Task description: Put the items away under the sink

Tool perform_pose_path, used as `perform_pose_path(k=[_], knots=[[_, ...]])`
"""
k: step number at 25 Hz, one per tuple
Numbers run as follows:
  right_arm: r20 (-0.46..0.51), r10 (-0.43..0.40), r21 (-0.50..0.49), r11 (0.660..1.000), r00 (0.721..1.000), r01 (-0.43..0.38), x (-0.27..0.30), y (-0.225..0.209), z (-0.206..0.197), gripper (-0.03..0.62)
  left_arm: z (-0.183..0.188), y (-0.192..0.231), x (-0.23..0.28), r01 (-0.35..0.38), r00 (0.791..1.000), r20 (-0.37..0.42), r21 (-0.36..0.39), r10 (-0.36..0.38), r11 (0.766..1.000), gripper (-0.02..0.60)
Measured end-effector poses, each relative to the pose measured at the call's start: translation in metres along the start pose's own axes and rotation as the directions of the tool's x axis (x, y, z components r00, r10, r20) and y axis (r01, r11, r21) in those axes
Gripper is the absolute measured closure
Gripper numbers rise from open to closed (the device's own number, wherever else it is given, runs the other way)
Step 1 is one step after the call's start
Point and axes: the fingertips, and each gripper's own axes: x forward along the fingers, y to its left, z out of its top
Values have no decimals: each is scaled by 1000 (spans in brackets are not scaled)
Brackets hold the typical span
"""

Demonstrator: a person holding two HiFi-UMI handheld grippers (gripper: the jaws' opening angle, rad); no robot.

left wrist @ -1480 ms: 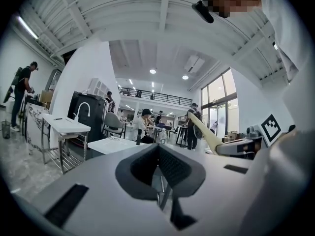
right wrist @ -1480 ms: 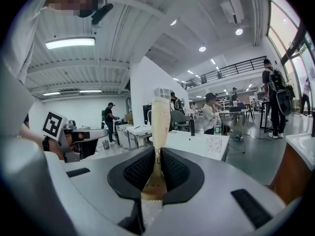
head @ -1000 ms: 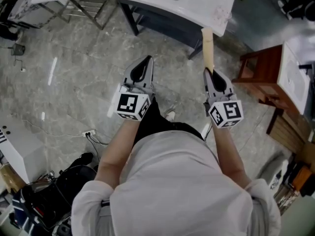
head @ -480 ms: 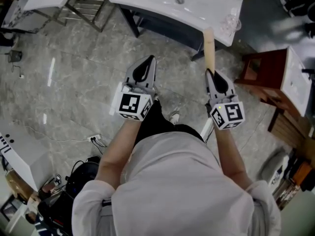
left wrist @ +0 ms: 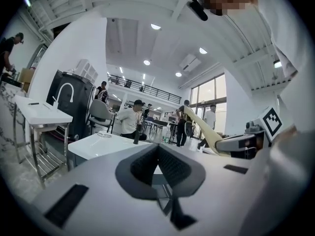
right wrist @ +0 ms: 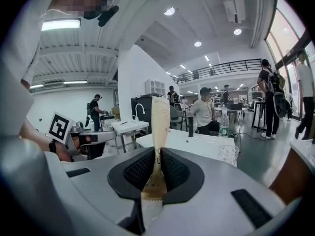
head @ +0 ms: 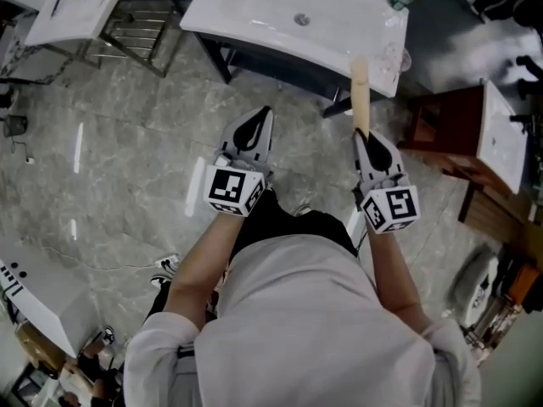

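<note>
Head view, sink: the white sink (head: 254, 7) is pictured ahead across the stone floor, with a dark space under it. Whether that space has a door cannot be told.
Head view, packet: a slim beige packet (head: 361, 91) is held upright by the right gripper (head: 366, 136), its top lined up with the sink's near corner.
Head view, left gripper: the left gripper (head: 259, 117) is carried beside it, well apart from the sink.
Left gripper view, jaws: the pads are seen pressed together with nothing between them.
Right gripper view, grip: the jaws are clamped on the packet's lower end, and most of its length stands free above the pads.
Right gripper view, hazards: a glass (right wrist: 227, 156) and a bottle (right wrist: 224, 122) are seen on the sink's near edge.
Step in hand: the packet is judged to be on its way to the sink, not yet stowed.
Doing it well: the packet is best tipped forward and lowered so that it passes under the rim, clear of the glass. The clamp is best not loosened until the packet is inside, since the long free end will likely sway.
</note>
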Motion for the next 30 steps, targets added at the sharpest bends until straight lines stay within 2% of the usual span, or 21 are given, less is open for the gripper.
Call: perform_pose_path(k=[8, 16, 22, 26, 30], knots=[[-28, 23, 3, 1000, 999, -23, 20, -7, -2, 533, -6, 3, 18, -13, 1000, -10, -36, 12, 999, 580], [-19, 126, 1, 992, 992, -126, 41, -18, -7, 533, -14, 13, 26, -114, 993, -9, -5, 114, 993, 578], [-34, 166, -5, 986, 986, -166, 65, -20, -26, 533, -20, 32, 30, -166, 986, 6, 2, 166, 986, 578], [-41, 180, -14, 983, 983, -180, 85, -26, -46, 533, -40, 44, 42, -166, 986, 3, 26, 166, 986, 578], [-59, 198, -29, 979, 978, -200, 98, -22, -73, 533, -56, 59, 47, -184, 982, 46, 25, 183, 983, 578]])
